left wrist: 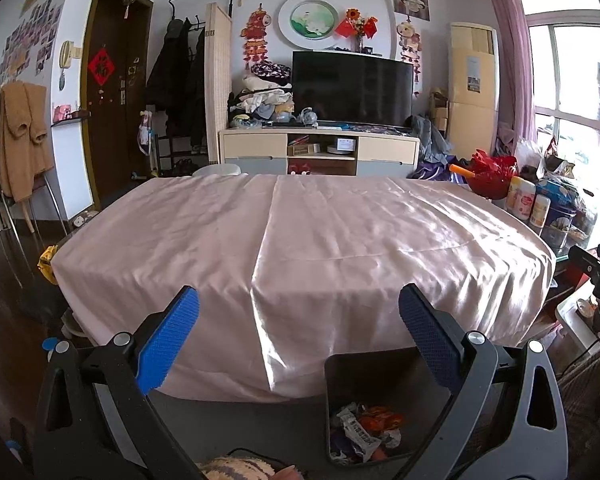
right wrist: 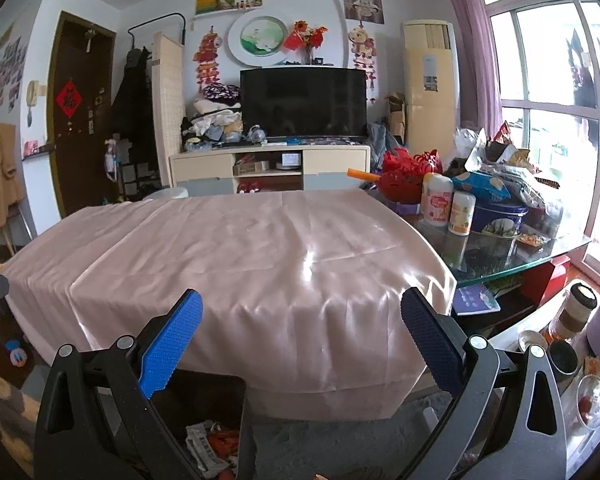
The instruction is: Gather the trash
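Observation:
A dark square bin stands on the floor in front of the table, with crumpled wrappers inside it. The right wrist view shows the same bin at lower left, its wrappers partly behind a finger. My left gripper is open, held above the floor before the table's near edge, nothing between its blue pads. My right gripper is open too and holds nothing. A pink satin cloth covers the table, with nothing lying on the cloth.
The glass table end on the right is crowded with tubs, a blue tin, snack bags and a red basket. Cups and a thermos sit at lower right. A TV stand is behind; a chair with a coat left.

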